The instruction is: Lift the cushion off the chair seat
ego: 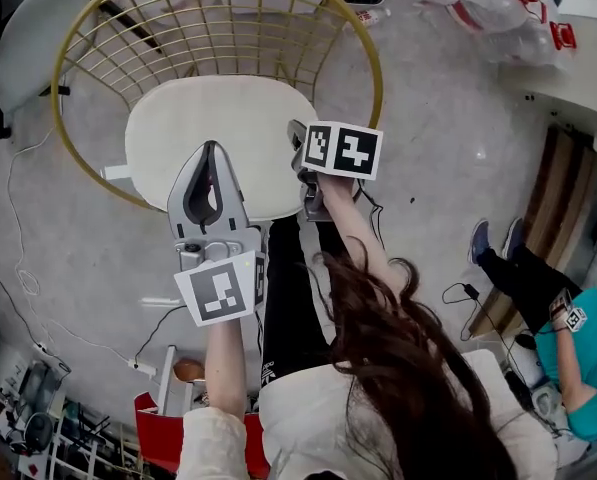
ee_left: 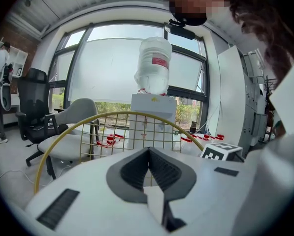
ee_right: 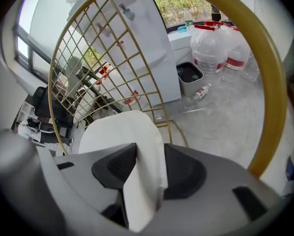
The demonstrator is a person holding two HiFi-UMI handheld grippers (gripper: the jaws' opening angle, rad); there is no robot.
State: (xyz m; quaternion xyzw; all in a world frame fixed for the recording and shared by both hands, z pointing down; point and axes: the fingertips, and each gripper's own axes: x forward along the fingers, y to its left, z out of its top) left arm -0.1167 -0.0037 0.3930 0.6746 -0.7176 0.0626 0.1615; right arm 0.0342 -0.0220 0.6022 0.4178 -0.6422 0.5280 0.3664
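A cream cushion (ego: 208, 118) lies on the seat of a gold wire chair (ego: 373, 58). My right gripper (ego: 298, 138) is at the cushion's near right edge, pointing steeply down. In the right gripper view the cushion (ee_right: 122, 132) edge fills the gap between the dark pads (ee_right: 117, 166), so the right gripper (ee_right: 150, 149) is shut on it. My left gripper (ego: 210, 148) hovers over the cushion's near edge, its tips together. In the left gripper view the left gripper (ee_left: 148, 150) has its tips touching, and past them rises the chair's gold wire back (ee_left: 87, 124).
A water dispenser (ee_left: 154, 68) stands behind the chair, with large water bottles (ego: 498, 8) on the floor to its right. A grey chair (ee_left: 73, 127) and a black office chair (ee_left: 33, 112) stand to the left. A person (ego: 578, 358) sits at the right. A cable (ego: 23, 268) trails on the floor.
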